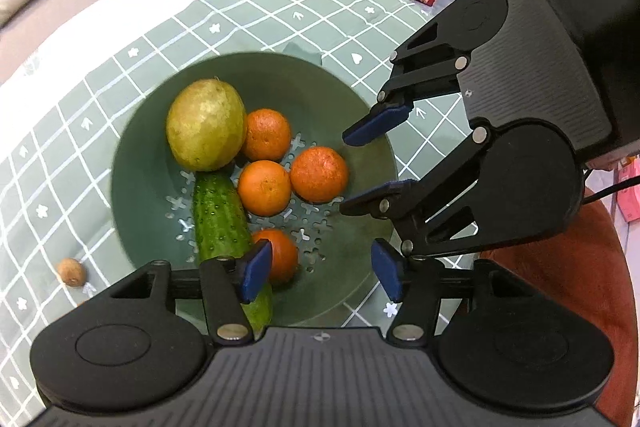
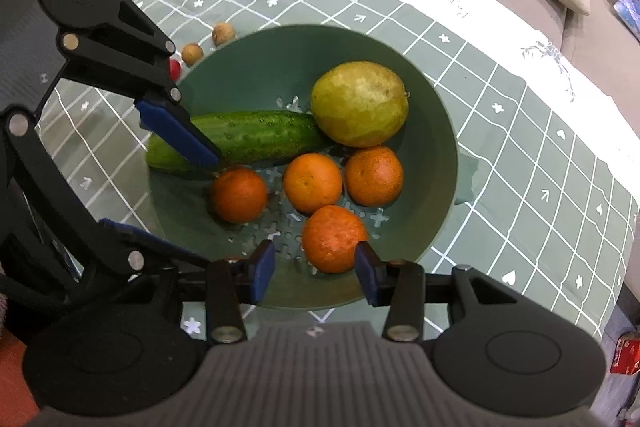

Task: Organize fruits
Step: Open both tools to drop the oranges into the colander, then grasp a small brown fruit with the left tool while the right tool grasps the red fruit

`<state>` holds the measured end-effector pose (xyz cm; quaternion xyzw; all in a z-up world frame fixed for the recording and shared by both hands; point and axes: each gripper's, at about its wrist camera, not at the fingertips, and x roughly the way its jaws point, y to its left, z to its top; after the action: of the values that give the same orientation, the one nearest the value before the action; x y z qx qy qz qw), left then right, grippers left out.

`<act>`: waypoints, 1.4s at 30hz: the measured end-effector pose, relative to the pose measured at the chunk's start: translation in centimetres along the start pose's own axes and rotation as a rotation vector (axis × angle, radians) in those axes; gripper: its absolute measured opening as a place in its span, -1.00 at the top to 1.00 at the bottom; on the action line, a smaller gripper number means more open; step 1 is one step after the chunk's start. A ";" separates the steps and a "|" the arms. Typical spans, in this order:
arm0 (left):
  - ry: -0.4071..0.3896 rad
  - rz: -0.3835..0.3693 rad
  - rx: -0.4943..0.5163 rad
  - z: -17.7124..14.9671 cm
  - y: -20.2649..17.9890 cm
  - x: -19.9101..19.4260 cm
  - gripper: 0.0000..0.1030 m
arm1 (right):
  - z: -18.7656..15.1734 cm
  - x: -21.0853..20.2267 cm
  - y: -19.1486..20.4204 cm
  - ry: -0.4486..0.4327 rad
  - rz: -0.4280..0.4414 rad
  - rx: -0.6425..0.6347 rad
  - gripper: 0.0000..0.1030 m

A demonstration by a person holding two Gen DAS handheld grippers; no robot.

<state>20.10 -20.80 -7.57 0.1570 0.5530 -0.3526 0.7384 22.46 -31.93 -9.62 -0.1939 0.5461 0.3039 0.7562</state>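
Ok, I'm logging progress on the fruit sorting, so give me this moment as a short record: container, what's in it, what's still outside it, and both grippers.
container: green colander bowl on checked tablecloth
in bowl: four oranges, one cucumber, one yellow-green pear-like fruit
outside bowl: two small brown round fruits and a small red item beside the rim
left gripper: open, over the bowl, nothing between its jaws
right gripper: open, over the nearest orange, pads not touching it
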 end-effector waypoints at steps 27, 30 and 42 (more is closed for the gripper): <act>-0.317 0.146 -0.181 -12.1 4.5 -11.0 -0.37 | -0.5 -6.0 11.2 -0.266 -0.025 0.352 -0.09; -0.345 0.183 -0.220 -13.6 5.4 -11.3 -0.37 | -0.2 -6.0 12.9 -0.308 -0.046 0.386 -0.09; -0.354 0.263 -0.370 -18.8 9.1 -11.5 -0.36 | 1.7 -3.8 18.8 -0.409 -0.100 0.361 -0.09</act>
<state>11.53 1.23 -4.71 0.0260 0.4451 -0.1690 0.8790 10.20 -17.88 -4.76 -0.0177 0.4173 0.1968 0.8870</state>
